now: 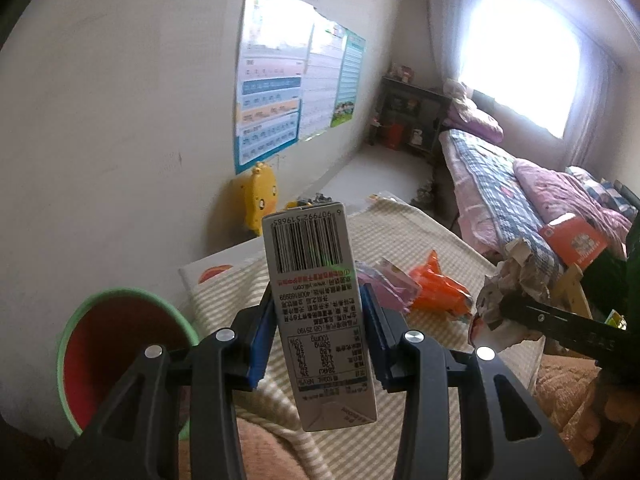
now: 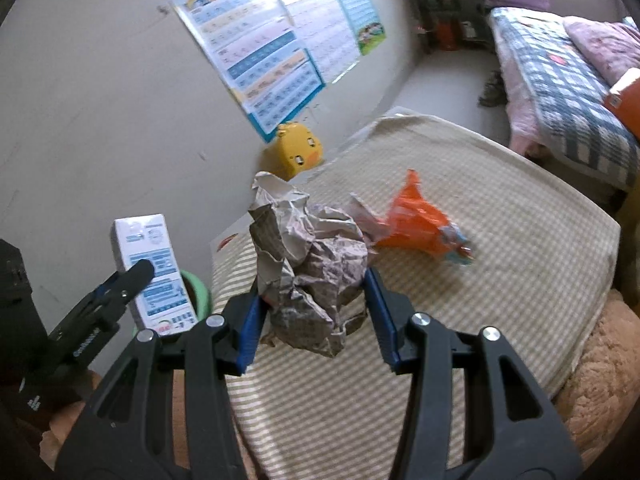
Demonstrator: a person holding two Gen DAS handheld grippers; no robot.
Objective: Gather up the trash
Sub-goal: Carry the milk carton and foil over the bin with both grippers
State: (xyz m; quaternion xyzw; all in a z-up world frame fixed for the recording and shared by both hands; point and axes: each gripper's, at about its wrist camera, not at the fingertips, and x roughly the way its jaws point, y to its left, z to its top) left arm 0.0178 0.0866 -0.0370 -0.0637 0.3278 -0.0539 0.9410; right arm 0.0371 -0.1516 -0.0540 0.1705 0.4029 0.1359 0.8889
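My left gripper (image 1: 318,300) is shut on a small white milk carton (image 1: 316,304), held upright above the striped mat with its barcode side toward the camera. The carton (image 2: 154,268) and the left gripper (image 2: 120,280) also show at the left of the right wrist view. My right gripper (image 2: 312,292) is shut on a crumpled ball of printed paper (image 2: 308,264), lifted off the mat; this paper ball (image 1: 508,296) appears at the right of the left wrist view. An orange wrapper (image 2: 420,224) and a pale pink wrapper (image 1: 384,284) lie on the mat.
A green-rimmed bin with a red inside (image 1: 116,344) stands at the lower left by the wall. The striped mat (image 2: 500,280) covers a low cushion. A yellow duck toy (image 2: 298,152) leans on the wall under posters. A bed (image 1: 520,200) lies at the right.
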